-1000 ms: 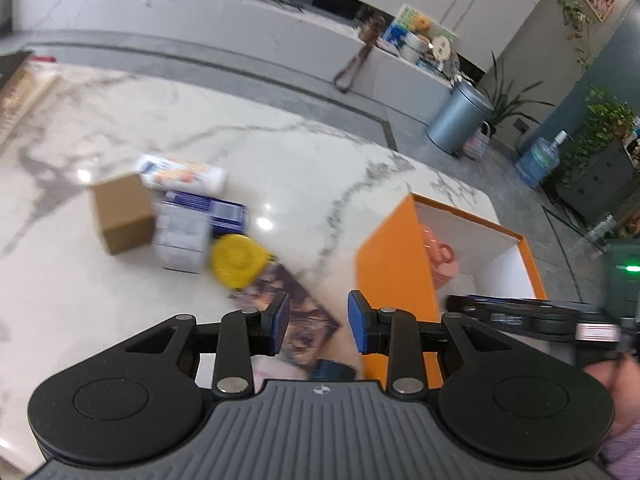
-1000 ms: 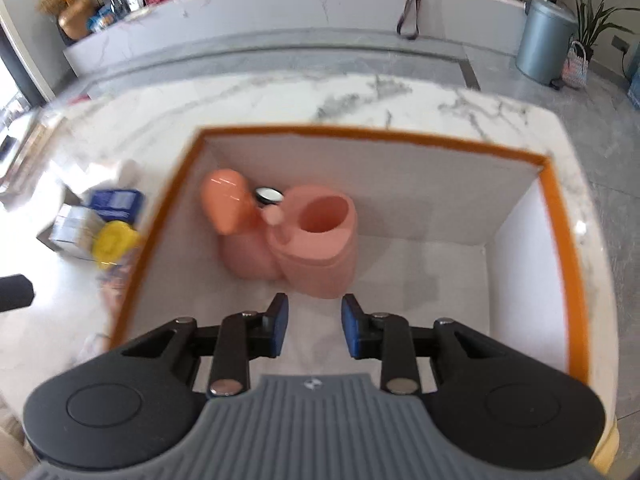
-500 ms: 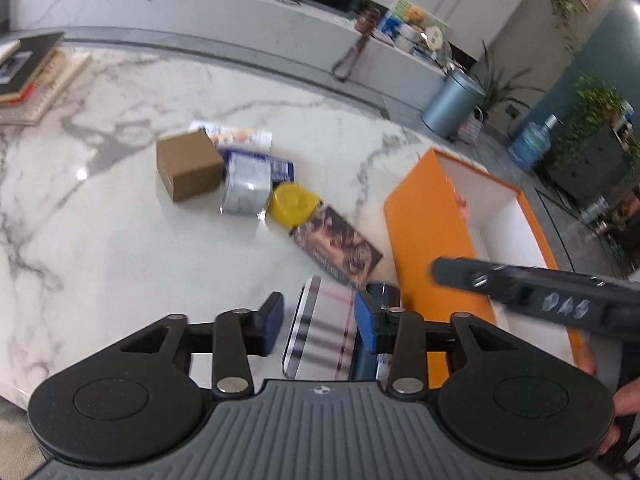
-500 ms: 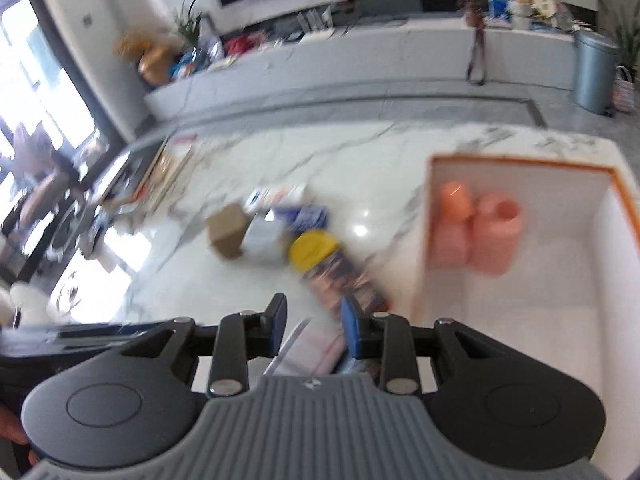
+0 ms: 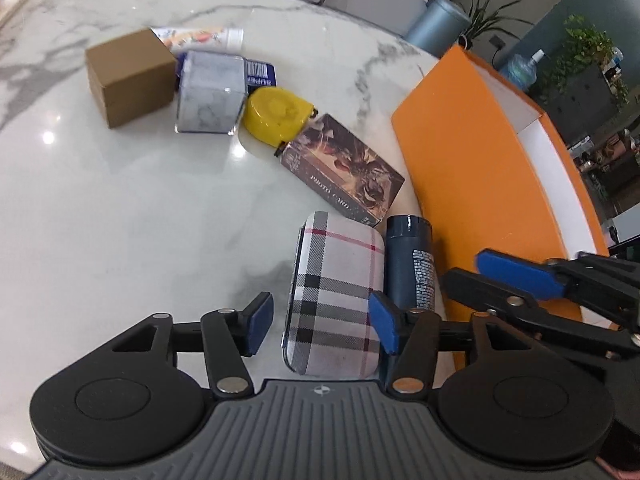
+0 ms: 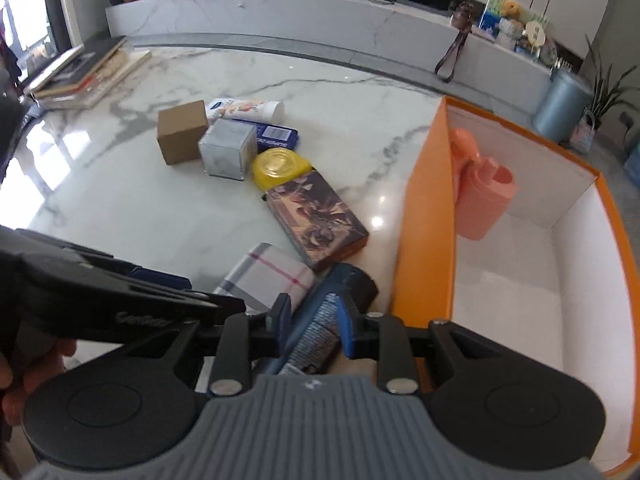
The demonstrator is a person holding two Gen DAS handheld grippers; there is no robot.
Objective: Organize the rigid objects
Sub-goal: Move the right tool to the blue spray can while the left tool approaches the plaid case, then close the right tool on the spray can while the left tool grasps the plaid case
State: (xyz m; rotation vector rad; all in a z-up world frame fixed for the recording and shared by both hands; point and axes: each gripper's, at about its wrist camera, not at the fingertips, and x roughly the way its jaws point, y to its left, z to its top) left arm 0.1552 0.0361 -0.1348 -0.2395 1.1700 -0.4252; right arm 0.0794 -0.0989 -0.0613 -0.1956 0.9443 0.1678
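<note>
A plaid case (image 5: 336, 292) lies on the marble table between the open jaws of my left gripper (image 5: 322, 326). A dark blue bottle (image 5: 410, 264) lies beside it, against the orange box (image 5: 460, 184). In the right wrist view my right gripper (image 6: 312, 326) is open around the dark blue bottle (image 6: 320, 320); the plaid case (image 6: 272, 276) is just left of it. The orange box (image 6: 424, 224) holds a pink container (image 6: 482, 200). The right gripper also shows in the left wrist view (image 5: 496, 276).
On the table lie a card box (image 5: 342, 170), a yellow tape measure (image 5: 276, 114), a marble-print cube (image 5: 210, 92), a brown carton (image 5: 130, 76), a blue pack (image 5: 260, 74) and a white tube (image 5: 200, 36). Books (image 6: 84, 72) are stacked at the far left.
Both grippers have dropped toward the near table edge. The left now straddles the plaid case and has opened wider. The right swung left from the box to the blue bottle.
</note>
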